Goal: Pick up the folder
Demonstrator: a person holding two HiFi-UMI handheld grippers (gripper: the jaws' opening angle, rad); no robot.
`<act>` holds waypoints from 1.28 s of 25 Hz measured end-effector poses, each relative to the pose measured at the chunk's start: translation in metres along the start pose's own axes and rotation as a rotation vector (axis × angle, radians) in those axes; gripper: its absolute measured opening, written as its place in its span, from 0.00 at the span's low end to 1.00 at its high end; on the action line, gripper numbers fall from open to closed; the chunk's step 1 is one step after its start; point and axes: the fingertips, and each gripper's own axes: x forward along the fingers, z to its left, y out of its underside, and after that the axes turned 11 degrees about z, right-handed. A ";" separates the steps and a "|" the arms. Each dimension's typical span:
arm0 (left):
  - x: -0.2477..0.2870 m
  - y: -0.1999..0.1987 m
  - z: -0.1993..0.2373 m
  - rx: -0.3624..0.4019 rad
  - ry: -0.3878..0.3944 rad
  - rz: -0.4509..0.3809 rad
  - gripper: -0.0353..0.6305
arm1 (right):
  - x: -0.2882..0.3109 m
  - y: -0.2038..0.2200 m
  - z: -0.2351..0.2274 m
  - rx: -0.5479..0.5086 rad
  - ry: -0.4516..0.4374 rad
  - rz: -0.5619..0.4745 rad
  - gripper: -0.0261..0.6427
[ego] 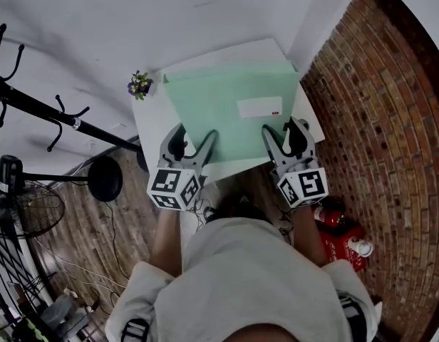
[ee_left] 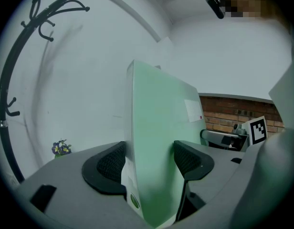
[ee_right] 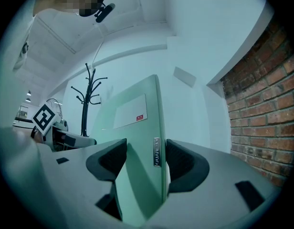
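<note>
A pale green folder point(ego: 234, 112) with a white label is held flat over the small white table point(ego: 150, 116). My left gripper point(ego: 194, 142) is shut on its near left corner, and my right gripper point(ego: 285, 135) is shut on its near right corner. In the left gripper view the folder point(ee_left: 161, 128) stands edge-on between the pads of the left gripper point(ee_left: 149, 159). In the right gripper view the folder point(ee_right: 137, 128) is pinched at its spine by the right gripper point(ee_right: 144, 159). I cannot tell whether its far edge touches the table.
A small pot of purple flowers point(ego: 140, 85) stands at the table's far left corner. A black coat rack point(ego: 34, 105) and a fan point(ego: 27, 205) stand to the left. A brick wall point(ego: 376, 120) runs along the right, with a red extinguisher point(ego: 344, 234) on the floor.
</note>
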 end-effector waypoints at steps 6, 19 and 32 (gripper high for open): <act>-0.002 -0.006 -0.001 0.028 -0.003 -0.011 0.54 | -0.002 -0.003 0.001 -0.003 0.003 -0.008 0.42; -0.006 -0.009 -0.002 0.037 -0.013 -0.013 0.54 | -0.003 -0.004 0.002 -0.002 -0.007 -0.008 0.42; -0.005 -0.009 -0.003 0.046 -0.011 -0.016 0.54 | -0.003 -0.002 0.002 -0.002 -0.003 -0.005 0.42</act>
